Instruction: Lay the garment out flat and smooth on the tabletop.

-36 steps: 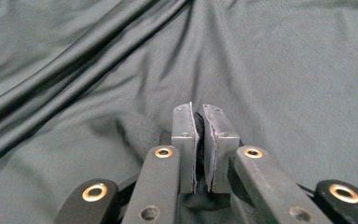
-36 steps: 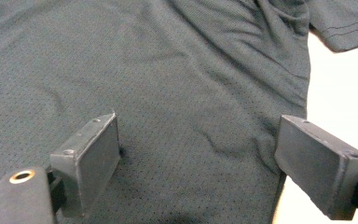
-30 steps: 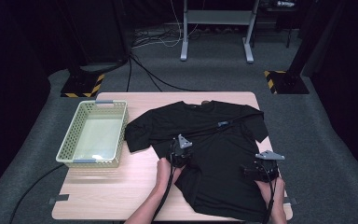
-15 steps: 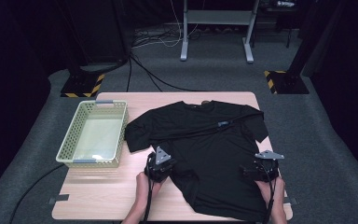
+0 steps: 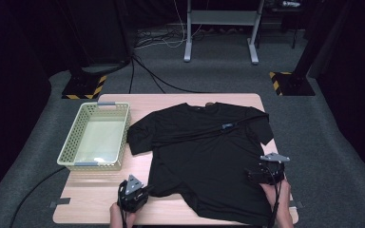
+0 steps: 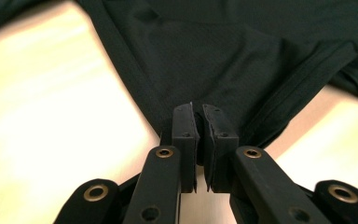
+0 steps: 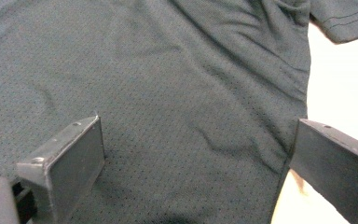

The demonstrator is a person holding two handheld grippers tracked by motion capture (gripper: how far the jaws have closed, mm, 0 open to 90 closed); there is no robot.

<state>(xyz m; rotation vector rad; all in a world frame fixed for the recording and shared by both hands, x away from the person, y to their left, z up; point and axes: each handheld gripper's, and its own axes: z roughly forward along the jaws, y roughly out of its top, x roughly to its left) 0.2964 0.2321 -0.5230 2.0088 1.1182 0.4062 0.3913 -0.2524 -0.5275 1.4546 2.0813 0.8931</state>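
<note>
The black T-shirt (image 5: 209, 156), lying spread on the table (image 5: 100, 190), is being drawn out toward the near left by the left gripper (image 5: 140, 194), now clamped on its hem corner, while the right gripper (image 5: 253, 175) is being held wide open over the near right side.

Pale wooden worktop (image 5: 100, 199) with a black T-shirt (image 5: 209, 156) spread flat, a green basket (image 5: 78, 142) beside it.

basket (image 5: 96, 137) blocking left, bare table (image 5: 92, 197) front-left
</note>
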